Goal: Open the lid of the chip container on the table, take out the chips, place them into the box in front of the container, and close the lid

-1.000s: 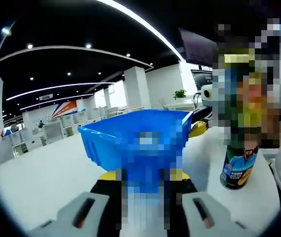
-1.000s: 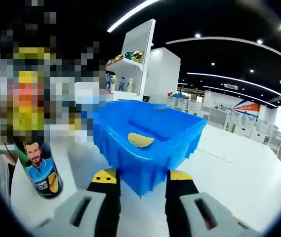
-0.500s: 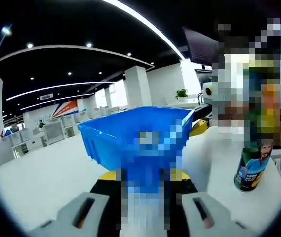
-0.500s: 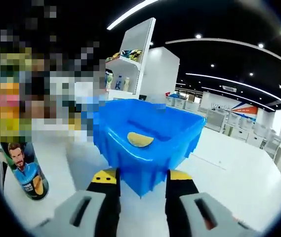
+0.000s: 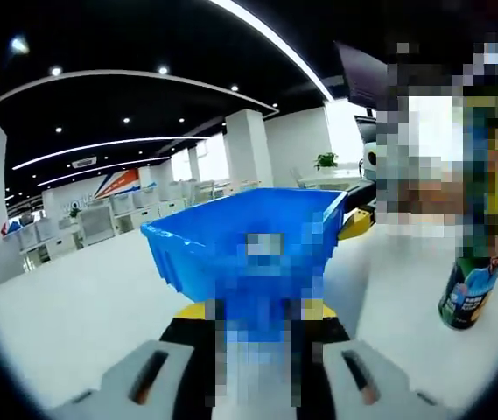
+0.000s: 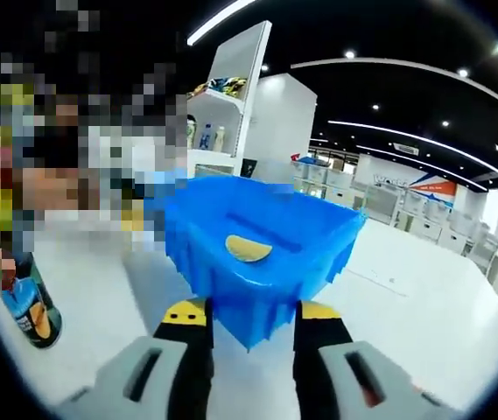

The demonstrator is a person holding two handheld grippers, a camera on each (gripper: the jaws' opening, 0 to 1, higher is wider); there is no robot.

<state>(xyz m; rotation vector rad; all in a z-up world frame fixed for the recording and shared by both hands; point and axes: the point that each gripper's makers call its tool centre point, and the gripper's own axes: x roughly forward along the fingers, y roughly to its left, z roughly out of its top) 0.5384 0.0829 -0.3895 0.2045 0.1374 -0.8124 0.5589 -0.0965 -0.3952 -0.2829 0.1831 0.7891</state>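
- Left gripper view: my left gripper [image 5: 253,367] rises from the bottom with its two jaws standing apart; a mosaic patch covers the gap between them, so I cannot tell whether anything is held there.
- Just ahead of those jaws sits the blue box [image 5: 231,254] on the white desk [image 5: 73,306], its near wall right beyond the jaw tips, partly blurred by the same patch.
- Off to the right, well apart from the box, the chip container [image 5: 469,293] stands upright near the desk's right edge; only its lower part is clear, the top is lost in blur, so I cannot tell if the lid is on.
- Right gripper view: my right gripper [image 6: 253,367] is released, jaws spread with nothing between them, the box's near corner just past the tips.
- The blue box [image 6: 257,262] lies dead ahead here, and I see a single yellow chip [image 6: 249,249] lying inside it, against the sloped inner wall.
- The chip container [image 6: 30,315] is at the far left of this view, near the desk's [image 6: 424,306] left side, well away from the box and from my jaws; only its bottom part is readable.
- Behind the box stands a white shelf unit [image 6: 222,114] with bottles on it.
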